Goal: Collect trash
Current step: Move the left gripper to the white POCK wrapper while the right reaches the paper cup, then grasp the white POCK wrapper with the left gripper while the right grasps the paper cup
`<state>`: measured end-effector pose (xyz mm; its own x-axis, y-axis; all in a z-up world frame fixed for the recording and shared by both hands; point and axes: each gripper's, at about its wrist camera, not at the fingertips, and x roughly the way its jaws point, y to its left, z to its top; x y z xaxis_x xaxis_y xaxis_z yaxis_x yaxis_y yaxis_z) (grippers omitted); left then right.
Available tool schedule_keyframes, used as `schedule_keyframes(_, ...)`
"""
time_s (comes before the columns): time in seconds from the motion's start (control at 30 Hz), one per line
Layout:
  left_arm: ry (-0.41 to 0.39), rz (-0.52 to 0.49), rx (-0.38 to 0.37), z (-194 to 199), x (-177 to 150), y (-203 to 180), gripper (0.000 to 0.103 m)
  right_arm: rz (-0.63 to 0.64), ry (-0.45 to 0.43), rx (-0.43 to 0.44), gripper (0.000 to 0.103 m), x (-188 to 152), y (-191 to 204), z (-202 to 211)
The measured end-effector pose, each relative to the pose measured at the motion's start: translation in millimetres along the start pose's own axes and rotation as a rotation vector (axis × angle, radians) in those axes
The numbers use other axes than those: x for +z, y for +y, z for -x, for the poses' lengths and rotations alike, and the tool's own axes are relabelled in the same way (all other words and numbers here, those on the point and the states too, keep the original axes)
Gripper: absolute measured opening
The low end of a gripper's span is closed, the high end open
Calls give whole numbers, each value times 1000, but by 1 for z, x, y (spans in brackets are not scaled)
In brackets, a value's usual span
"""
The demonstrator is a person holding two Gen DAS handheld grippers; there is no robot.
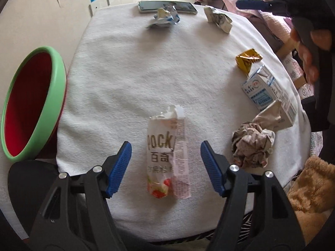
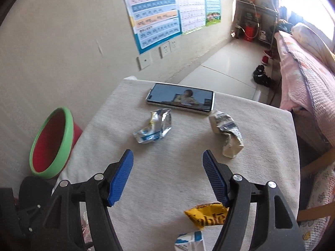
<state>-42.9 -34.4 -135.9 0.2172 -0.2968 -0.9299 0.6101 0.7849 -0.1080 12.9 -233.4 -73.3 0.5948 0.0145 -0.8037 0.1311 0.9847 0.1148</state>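
A white Pocky wrapper [image 1: 166,156] lies flat on the white table cloth [image 1: 146,73], between the open fingers of my left gripper [image 1: 166,146]. A crumpled paper ball [image 1: 253,144], a blue-white milk carton [image 1: 270,92] and a yellow wrapper [image 1: 248,59] lie to its right. A blue-silver wrapper [image 2: 155,125] and a silver-white wrapper [image 2: 227,132] lie ahead of my right gripper [image 2: 167,156], which is open and empty above the table. The yellow wrapper [image 2: 206,214] and milk carton [image 2: 189,241] sit below it. The red bin with a green rim [image 1: 35,102] stands left of the table.
A phone [image 2: 181,100] with its screen lit lies at the table's far edge. The bin also shows in the right wrist view [image 2: 52,142]. A bed with a pink cover [image 2: 305,79] runs along the right. A tan fleece [image 1: 309,186] lies at the right front.
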Motion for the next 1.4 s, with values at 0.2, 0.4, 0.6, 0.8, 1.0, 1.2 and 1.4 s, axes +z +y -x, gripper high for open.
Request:
schedule_keyframes(0.2, 42, 32, -48, -21, 2, -6, 40, -43, 18, -76, 67, 6, -36, -14)
schedule_keyframes(0.4, 19, 98, -69, -17, 1, 3, 39, -76, 100, -144, 67, 22, -79, -64)
schedule_keyframes(0.6, 12, 137, -67, -18, 0, 8, 40, -91, 155, -134, 68, 35, -107, -98)
schedule_keyframes(0.8, 14, 155, -64, -19, 2, 9, 40, -122, 208, -28, 33, 28, -114, -108)
schedule_keyframes(1.0, -7, 210, -70, -15, 1, 21, 40, -179, 197, 23, 32, 17, -101, -82)
schedule_keyframes(1.2, -37, 255, -70, -11, 6, 31, 40, -120, 138, 124, 32, 10, -39, -32)
schedule_keyframes(1.4, -57, 263, -37, -12, 15, 37, 42, 5, 84, 208, 32, -19, 31, 1)
